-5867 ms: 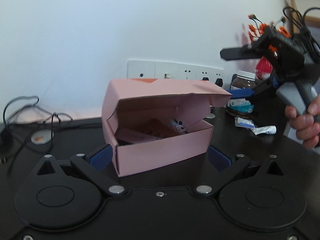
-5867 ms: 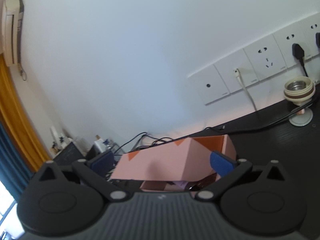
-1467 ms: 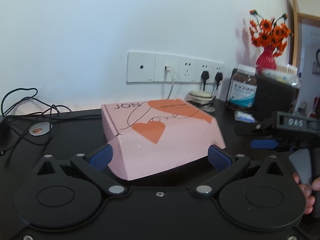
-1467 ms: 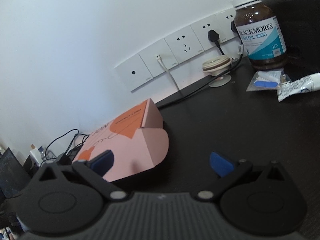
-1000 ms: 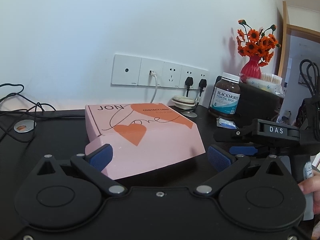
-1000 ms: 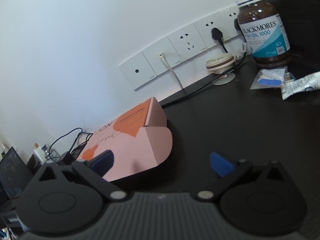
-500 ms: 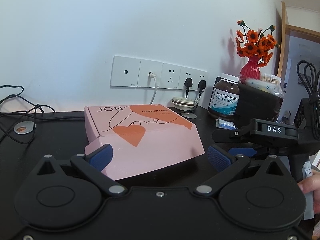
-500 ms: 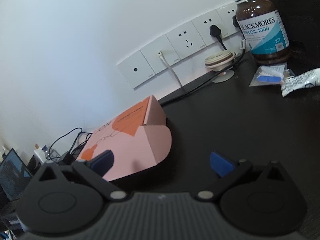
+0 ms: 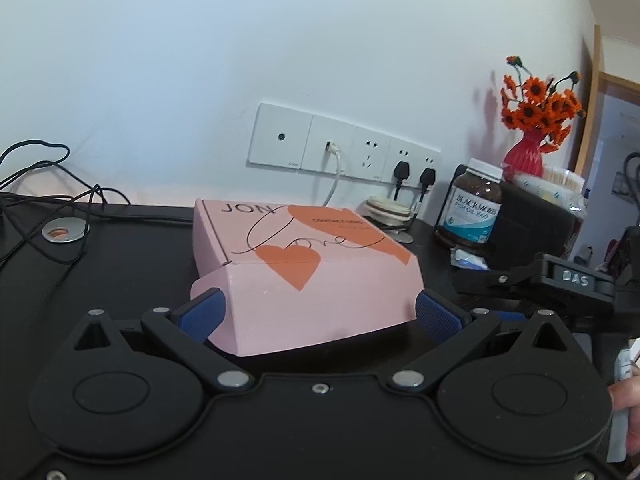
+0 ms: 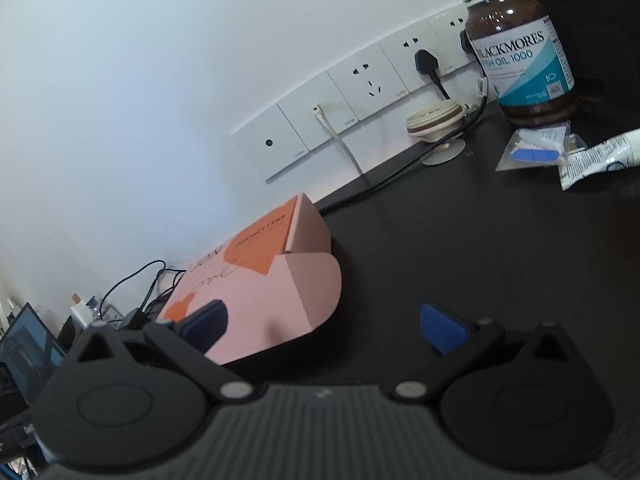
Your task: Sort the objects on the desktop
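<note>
Both claws wide: left claw (image 9: 318, 307) flanking closed pink box (image 9: 304, 268), right claw (image 10: 322, 326) beside it, fish-oil bottle (image 10: 520, 46) behind.

Box: we've got the pink box (image 9: 316, 280) lying flat on the black desk (image 9: 120, 248), lid shut.
Print: orange hearts, "JON" and a looping black script across the lid.
Flap: rounded side tab (image 10: 316, 284) sits outside the box's end wall.

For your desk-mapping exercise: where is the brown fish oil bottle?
In the left wrist view, the brown fish oil bottle stands at the right, against the black box, beyond the pink cardboard box.
</note>
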Demonstrator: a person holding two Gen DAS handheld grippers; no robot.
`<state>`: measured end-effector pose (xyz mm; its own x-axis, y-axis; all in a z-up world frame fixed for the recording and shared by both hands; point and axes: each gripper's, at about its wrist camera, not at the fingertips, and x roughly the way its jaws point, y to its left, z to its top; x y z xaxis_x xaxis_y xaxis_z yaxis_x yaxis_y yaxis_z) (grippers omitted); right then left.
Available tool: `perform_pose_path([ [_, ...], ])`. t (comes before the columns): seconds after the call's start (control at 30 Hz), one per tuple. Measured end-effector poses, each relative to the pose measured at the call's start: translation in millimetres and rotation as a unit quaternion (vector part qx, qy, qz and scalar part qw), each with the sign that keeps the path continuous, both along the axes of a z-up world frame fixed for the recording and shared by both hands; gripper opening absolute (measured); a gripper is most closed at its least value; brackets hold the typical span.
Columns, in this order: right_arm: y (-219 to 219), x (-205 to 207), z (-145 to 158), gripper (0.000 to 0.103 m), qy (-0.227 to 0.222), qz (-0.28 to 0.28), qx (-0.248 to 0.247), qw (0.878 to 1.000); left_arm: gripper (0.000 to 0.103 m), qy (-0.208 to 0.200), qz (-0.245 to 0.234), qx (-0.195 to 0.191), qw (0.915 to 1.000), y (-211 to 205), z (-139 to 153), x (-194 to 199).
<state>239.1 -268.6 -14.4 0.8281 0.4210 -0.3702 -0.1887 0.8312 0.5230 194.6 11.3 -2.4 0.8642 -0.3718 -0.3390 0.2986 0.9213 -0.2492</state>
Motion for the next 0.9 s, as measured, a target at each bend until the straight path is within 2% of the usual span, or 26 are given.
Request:
perform_pose_path([
  [0.17,1.1,-2.6,2.0,0.102,-0.010,0.005,-0.002,1.000,0.103,0.006,-0.011,0.002,0.9999,-1.4,-0.8,1.8],
  [0.4,-0.3,0.2,0.8,0.102,-0.002,0.013,0.006,1.000,0.103,0.025,0.008,0.018,0.9995,-6.2,-1.0,2.3],
  [0.67,-3.7,1.2,-0.7,0.102,0.005,0.000,0.015,1.000,0.103,0.068,0.031,-0.032,0.9967,5.0,-2.2,2.2],
  [0.9,-3.7,0.0,-0.2,0.102,0.011,-0.025,0.002,1.000,0.103,0.068,0.038,-0.013,0.9969,9.5,2.3,-5.4],
])
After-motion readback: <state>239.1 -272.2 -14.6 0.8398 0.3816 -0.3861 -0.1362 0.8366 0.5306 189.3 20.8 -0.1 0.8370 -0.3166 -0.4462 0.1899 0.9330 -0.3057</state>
